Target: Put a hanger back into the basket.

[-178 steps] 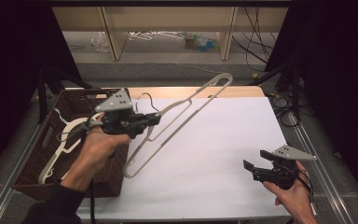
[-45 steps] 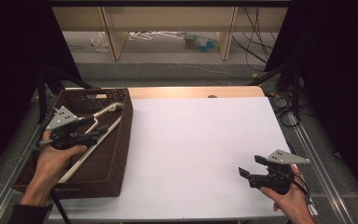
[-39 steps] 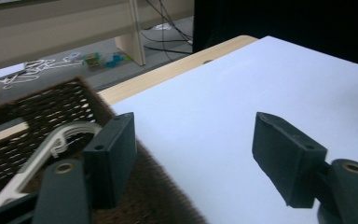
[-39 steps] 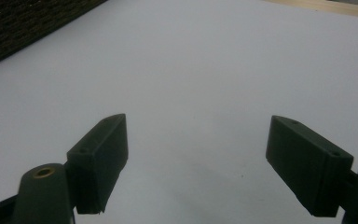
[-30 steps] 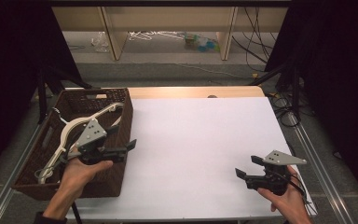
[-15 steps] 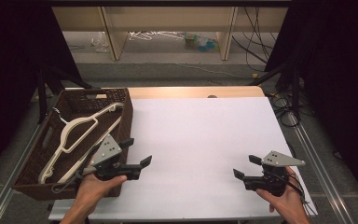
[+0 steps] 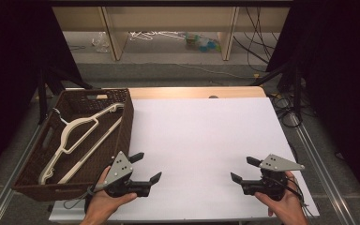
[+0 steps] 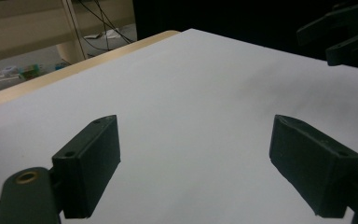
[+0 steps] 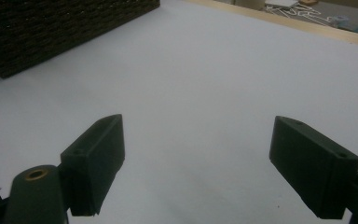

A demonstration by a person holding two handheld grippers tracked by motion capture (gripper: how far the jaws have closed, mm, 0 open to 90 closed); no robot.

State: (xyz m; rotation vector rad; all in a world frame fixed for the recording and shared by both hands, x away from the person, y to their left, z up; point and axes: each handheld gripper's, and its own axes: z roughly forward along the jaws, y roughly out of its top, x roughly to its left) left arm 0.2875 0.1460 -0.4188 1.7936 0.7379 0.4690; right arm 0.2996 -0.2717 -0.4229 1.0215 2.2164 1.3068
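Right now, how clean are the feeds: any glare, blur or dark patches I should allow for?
High view: the white table top is evenly lit without glare, both sides fall into black, and the hangers in the wicker basket read clearly. Left gripper view: jaws soft, far background dark. Right gripper view: near jaws soft, the basket wall dim but textured.

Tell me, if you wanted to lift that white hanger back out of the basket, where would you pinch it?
Probably on the long straight bar of the white hanger, near its middle, coming straight down from above. It lies slanted inside the brown wicker basket, whose walls block any sideways approach. The bar is thin enough for open jaws. The left gripper, open and empty, is nearest.
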